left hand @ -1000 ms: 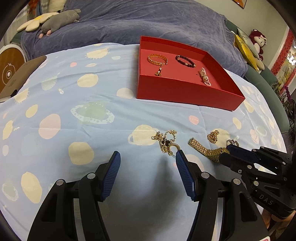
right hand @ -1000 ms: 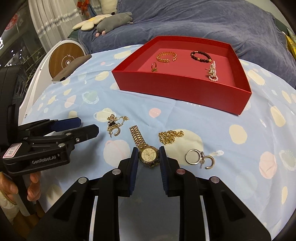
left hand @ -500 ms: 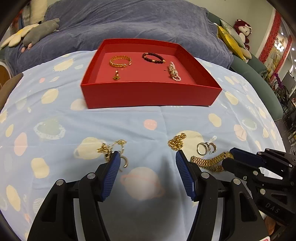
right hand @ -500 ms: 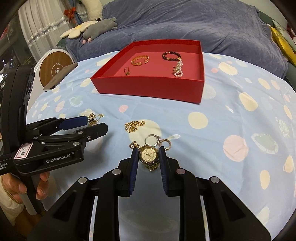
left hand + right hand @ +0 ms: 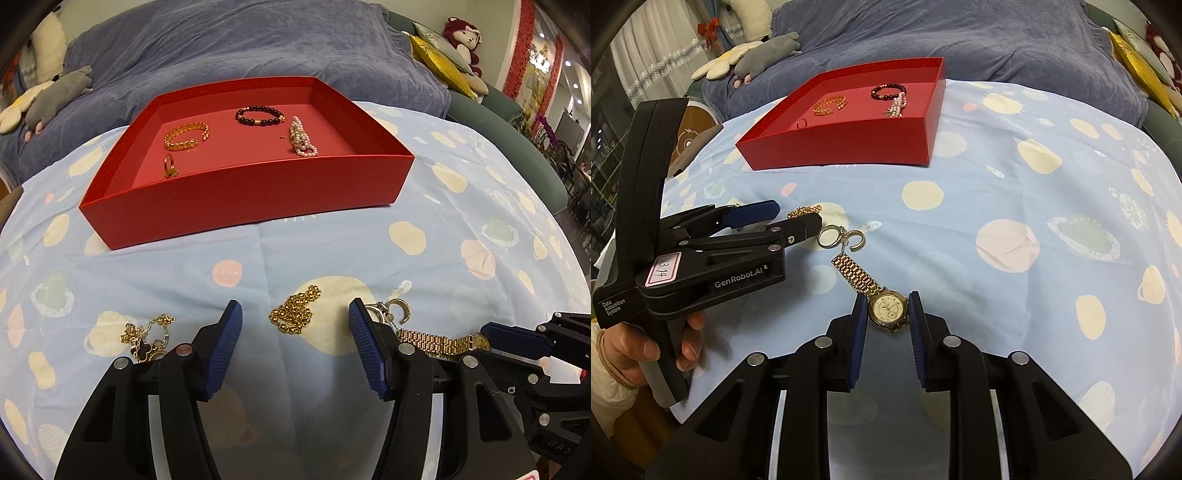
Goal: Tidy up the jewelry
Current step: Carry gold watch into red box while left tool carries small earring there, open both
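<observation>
Right claw pinching round gold watch, link strap

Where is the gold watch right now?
In the right wrist view, the gold watch sits between the right gripper fingers, on the spotted blue cloth, its band trailing toward the silver rings.

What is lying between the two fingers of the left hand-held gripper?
The left wrist view shows a gold chain bunched on the cloth between the left hand-held gripper fingers, touching neither.
</observation>
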{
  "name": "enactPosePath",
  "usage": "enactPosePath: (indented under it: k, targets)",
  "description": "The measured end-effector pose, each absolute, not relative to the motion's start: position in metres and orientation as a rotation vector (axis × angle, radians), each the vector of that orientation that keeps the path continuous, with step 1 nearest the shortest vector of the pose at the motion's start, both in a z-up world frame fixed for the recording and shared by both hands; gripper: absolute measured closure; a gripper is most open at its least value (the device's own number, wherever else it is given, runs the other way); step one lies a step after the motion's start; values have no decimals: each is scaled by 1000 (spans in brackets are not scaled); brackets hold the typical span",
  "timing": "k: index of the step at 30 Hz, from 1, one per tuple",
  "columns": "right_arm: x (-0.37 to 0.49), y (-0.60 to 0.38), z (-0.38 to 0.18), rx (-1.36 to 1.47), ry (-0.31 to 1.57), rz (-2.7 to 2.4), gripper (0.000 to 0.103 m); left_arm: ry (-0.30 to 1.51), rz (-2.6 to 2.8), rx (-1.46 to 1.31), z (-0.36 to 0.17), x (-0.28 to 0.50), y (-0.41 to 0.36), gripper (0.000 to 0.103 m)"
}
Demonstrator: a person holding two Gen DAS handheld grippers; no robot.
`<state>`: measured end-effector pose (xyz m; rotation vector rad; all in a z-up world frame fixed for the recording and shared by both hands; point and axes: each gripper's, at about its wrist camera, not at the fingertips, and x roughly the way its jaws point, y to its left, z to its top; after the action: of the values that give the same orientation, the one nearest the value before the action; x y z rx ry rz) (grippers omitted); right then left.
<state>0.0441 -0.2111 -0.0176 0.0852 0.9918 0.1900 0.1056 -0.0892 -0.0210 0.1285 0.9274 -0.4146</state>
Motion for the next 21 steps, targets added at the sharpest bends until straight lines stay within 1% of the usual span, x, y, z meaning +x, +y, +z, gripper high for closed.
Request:
enactPosePath:
  k: [1, 4, 6, 12, 21]
  targets:
    - [44, -211, -19, 84, 994, 193, 81, 919, -414, 140, -21, 105, -91, 56]
    - [43, -212, -19, 85, 997, 194, 81, 898, -408, 156, -22, 103, -92, 72]
    - [42, -212, -18, 87, 995, 194, 81, 889, -402, 165, -23, 103, -91, 92]
    - [45, -210, -7, 94, 968, 200, 81, 891, -412, 154, -20, 103, -89, 97]
    - [59, -199, 37, 111, 866, 218, 81, 861, -425, 72, 15, 103, -72, 97]
